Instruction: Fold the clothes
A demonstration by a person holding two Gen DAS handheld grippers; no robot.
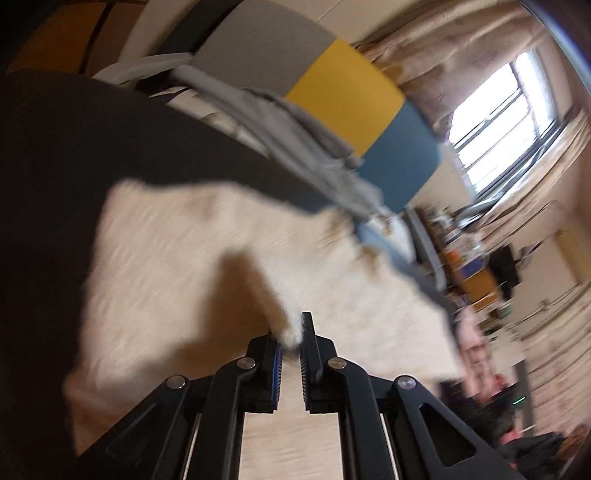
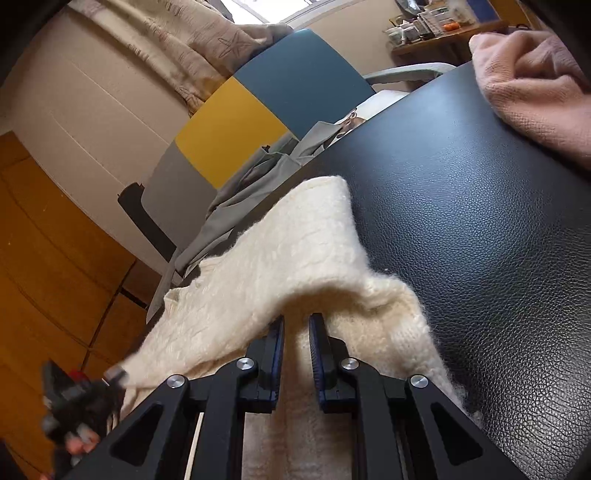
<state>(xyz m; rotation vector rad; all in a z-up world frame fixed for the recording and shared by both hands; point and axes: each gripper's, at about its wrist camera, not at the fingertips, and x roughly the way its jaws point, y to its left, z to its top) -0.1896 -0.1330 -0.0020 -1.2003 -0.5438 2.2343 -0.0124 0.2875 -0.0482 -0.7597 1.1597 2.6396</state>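
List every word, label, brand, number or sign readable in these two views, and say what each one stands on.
None can be read.
Printed sheet at the far edge of the black table: it shows a picture, and any print on it is too small to read.
Cluttered shelf in the background: packaging and labels too small to make out.
Left wrist view: smeared by motion; nothing legible on the cream sweater or the chair.
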